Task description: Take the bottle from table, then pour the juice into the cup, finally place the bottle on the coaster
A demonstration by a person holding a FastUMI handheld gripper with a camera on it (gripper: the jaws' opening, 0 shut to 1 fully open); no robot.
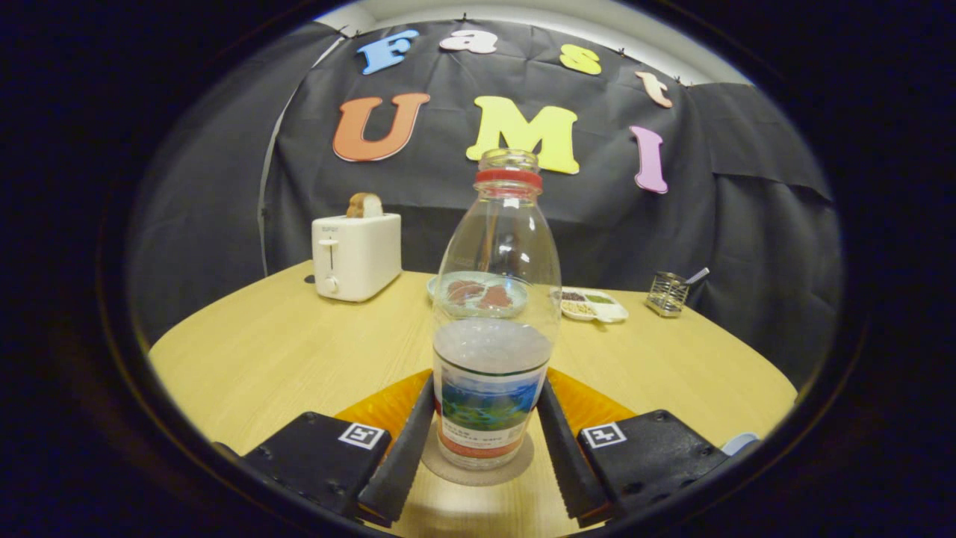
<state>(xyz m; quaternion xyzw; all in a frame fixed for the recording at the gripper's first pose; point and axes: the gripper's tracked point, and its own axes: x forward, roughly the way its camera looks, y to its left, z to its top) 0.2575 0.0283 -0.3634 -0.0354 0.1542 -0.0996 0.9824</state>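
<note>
Gripper view, one moment, itemised. One clear glass bottle with a red neck ring, no cap and a printed landscape label [493,329] stood upright on one round beige coaster [478,469], which lay on the pale wooden round table [284,351]. Pale liquid filled roughly the lower part of the bottle. One gripper [480,441]: its two fingers flanked the label band, one on each side, lying very close to the glass. Whether both pressed on it or had just eased off could not be told. Jaws were set about as wide as the bottle.

Judged stage: the placing step, bottle already on the coaster.

Risks, as judged. A finger dragging on the label during withdrawal could tip the open bottle and spill the liquid. A sideways pull could slide the bottle off the coaster.

Other items, counted. One white toaster [355,256] carrying one slice of bread [364,205], beyond the bottle. One light blue plate of reddish food [478,293], seen through the glass. One white divided dish of grains [594,304]. One wire mesh holder with one utensil [667,293].
</note>
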